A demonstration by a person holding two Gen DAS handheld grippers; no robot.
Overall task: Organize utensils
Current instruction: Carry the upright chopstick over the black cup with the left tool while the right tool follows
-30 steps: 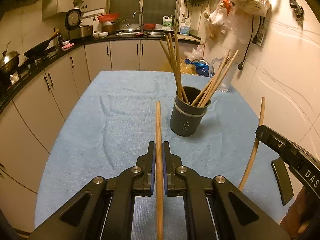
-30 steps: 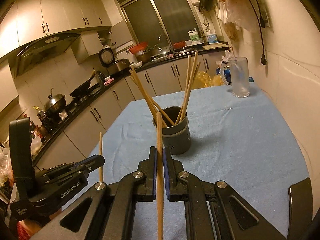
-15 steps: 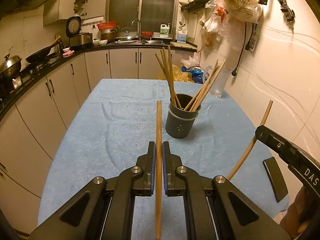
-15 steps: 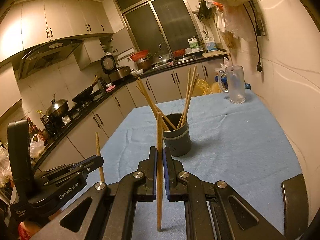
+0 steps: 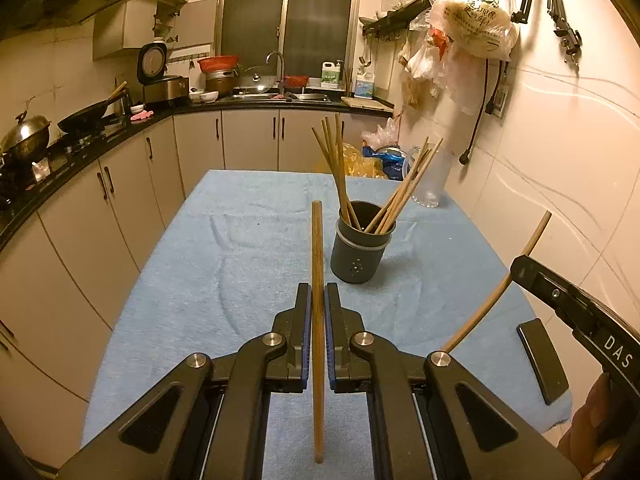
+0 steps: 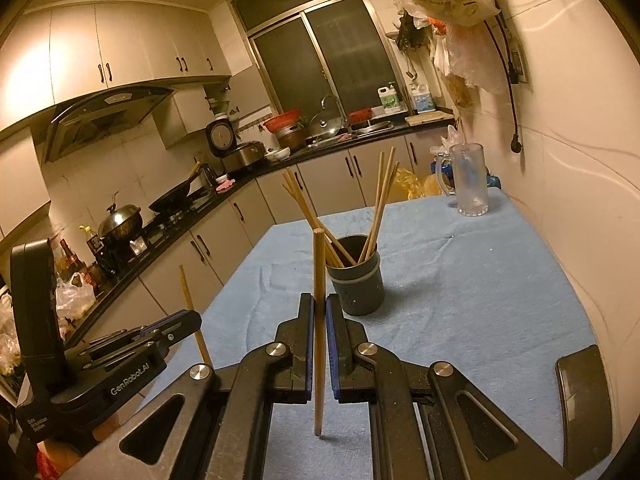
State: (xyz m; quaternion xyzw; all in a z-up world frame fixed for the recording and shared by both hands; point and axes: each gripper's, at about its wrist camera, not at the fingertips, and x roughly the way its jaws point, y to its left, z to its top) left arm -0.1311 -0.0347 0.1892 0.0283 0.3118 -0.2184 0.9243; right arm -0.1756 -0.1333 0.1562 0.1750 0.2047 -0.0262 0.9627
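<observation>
Chopsticks sit clamped upright, one (image 5: 317, 280) in the left hand-held gripper (image 5: 317, 300), another (image 6: 319, 300) in the right hand-held gripper (image 6: 319, 312).

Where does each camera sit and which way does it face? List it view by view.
Left wrist: on the left claw, looking along its chopstick to the holder; the right claw and a hand show at right.
Right wrist: on the right claw, facing the holder and glass mug; the left claw shows at left.
Shared: holder, blue cloth, counter.
</observation>
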